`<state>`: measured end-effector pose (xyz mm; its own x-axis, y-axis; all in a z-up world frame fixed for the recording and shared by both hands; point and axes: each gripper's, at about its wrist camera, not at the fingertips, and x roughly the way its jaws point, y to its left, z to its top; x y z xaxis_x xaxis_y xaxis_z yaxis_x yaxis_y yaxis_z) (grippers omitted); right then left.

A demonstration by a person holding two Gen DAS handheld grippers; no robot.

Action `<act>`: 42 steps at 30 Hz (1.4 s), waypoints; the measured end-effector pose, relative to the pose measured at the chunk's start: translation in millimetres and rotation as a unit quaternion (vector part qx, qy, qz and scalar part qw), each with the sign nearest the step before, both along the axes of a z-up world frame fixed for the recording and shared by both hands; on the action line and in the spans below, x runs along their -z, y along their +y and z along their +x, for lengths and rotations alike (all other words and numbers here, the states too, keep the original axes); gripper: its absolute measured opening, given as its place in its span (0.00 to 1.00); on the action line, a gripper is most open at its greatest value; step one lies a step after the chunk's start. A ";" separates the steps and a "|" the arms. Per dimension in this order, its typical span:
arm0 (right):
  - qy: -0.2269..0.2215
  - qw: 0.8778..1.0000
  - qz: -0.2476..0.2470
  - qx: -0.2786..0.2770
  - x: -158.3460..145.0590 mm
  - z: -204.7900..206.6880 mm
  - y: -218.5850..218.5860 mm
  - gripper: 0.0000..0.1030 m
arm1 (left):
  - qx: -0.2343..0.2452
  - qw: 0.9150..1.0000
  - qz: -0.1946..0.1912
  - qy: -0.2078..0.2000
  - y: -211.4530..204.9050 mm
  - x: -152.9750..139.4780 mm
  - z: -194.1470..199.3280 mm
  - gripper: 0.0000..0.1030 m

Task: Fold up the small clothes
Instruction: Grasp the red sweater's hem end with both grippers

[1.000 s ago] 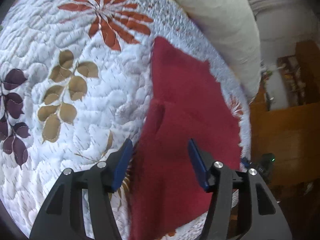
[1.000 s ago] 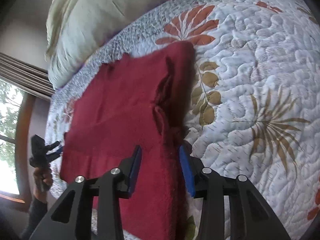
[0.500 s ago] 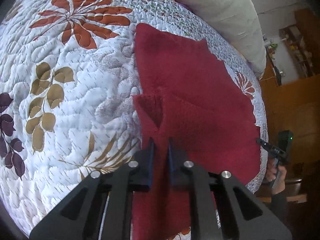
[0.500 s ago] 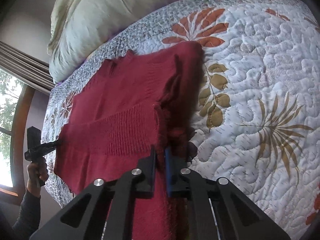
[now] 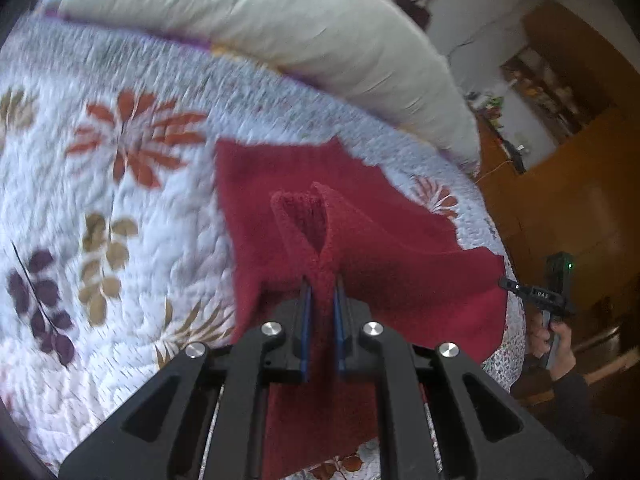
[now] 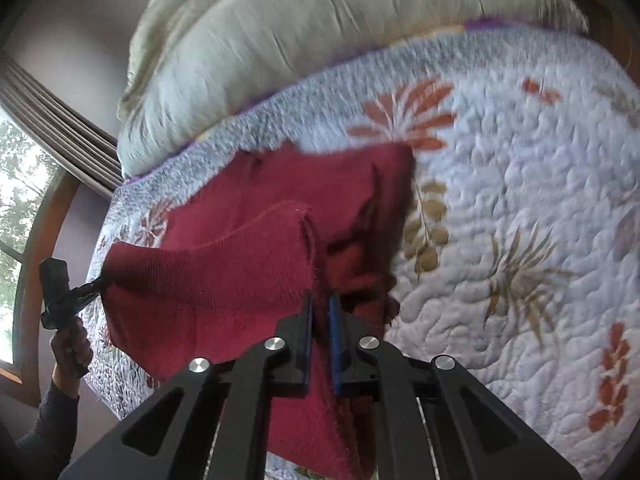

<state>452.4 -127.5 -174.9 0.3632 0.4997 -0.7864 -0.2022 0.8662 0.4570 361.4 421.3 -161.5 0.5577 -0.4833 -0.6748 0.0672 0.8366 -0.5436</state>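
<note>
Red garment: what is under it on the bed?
Under the red garment lies the floral quilt, showing all round its edges. The part beneath the cloth is covered, so anything else there cannot be seen.

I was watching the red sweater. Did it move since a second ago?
Yes. Both grippers, left and right, pinch the sweater and have lifted its near edge off the quilt, toward the pillow.
</note>
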 end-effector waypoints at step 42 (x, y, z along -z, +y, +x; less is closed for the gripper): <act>0.014 0.994 -0.073 0.078 17.6 223.4 54.0 0.06 | -0.063 0.989 0.048 0.124 20.1 64.0 261.5 0.07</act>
